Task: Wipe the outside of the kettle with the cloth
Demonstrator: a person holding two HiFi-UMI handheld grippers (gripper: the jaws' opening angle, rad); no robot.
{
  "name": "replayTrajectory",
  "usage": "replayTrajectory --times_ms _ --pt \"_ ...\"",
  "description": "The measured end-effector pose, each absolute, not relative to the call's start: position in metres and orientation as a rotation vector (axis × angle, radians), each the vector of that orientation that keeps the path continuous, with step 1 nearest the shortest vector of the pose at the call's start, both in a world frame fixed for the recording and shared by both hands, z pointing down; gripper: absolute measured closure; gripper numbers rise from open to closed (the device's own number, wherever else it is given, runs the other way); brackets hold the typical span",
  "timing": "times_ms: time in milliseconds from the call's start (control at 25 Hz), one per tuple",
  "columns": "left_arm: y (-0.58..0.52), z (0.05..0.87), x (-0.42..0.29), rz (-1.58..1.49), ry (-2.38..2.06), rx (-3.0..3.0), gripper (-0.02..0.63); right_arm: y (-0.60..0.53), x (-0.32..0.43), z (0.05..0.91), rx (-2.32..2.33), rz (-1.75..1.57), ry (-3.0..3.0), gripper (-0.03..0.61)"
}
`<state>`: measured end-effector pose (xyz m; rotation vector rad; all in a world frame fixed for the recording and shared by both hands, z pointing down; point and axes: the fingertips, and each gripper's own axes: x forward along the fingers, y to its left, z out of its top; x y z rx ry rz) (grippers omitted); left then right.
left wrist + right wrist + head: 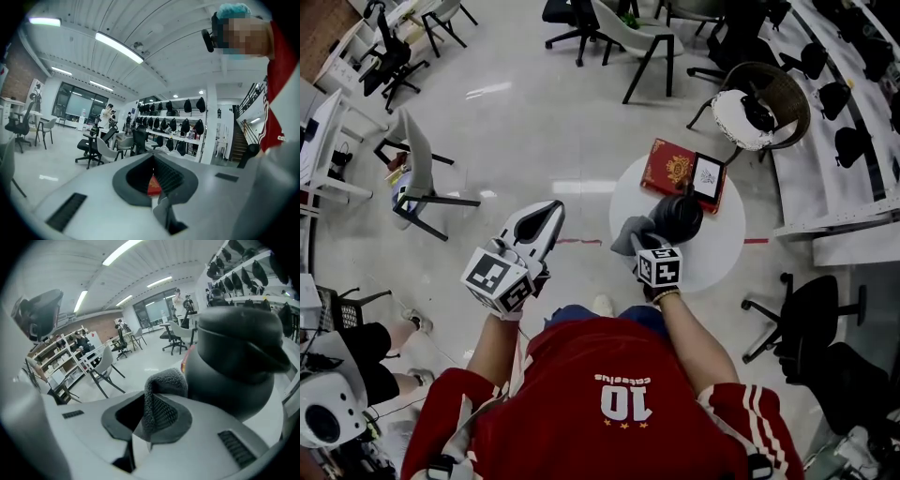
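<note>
A black kettle (680, 216) stands on a small round white table (719, 246). My right gripper (646, 242) is shut on a grey cloth (629, 234), which rests against the kettle's near-left side. In the right gripper view the cloth (161, 383) bunches up between the jaws of the right gripper (147, 420), with the kettle (234, 357) just beyond it. My left gripper (550, 212) hangs in the air left of the table, apart from the kettle. Its jaws look shut and hold nothing in the left gripper view (153, 183).
A red book (668, 166) and a black-framed tablet (707, 176) lie on the table behind the kettle. A wicker chair (787, 94) stands behind the table, a grey chair (417, 178) to the left, a black office chair (806, 314) at right. Shelving (848, 141) runs along the right.
</note>
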<state>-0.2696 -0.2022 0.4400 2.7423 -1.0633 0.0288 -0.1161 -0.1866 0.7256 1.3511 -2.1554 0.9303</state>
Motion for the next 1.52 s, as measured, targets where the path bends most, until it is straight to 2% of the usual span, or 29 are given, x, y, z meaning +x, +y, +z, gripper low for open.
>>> replayTrajectory --times_ms 360,680,1520 --pt "-0.193 0.429 -0.259 -0.017 -1.044 2.749 0.607 -0.186 -0.132 0.632 1.307 0.623 -2.372 0.529" --pt "-0.184 0.419 -0.215 -0.031 -0.984 2.788 0.607 -0.167 -0.096 0.546 1.316 0.410 -2.484 0.529" --pt "-0.141 0.368 -0.040 -0.070 -0.761 2.896 0.607 -0.075 0.150 0.465 1.718 0.379 -2.357 0.529"
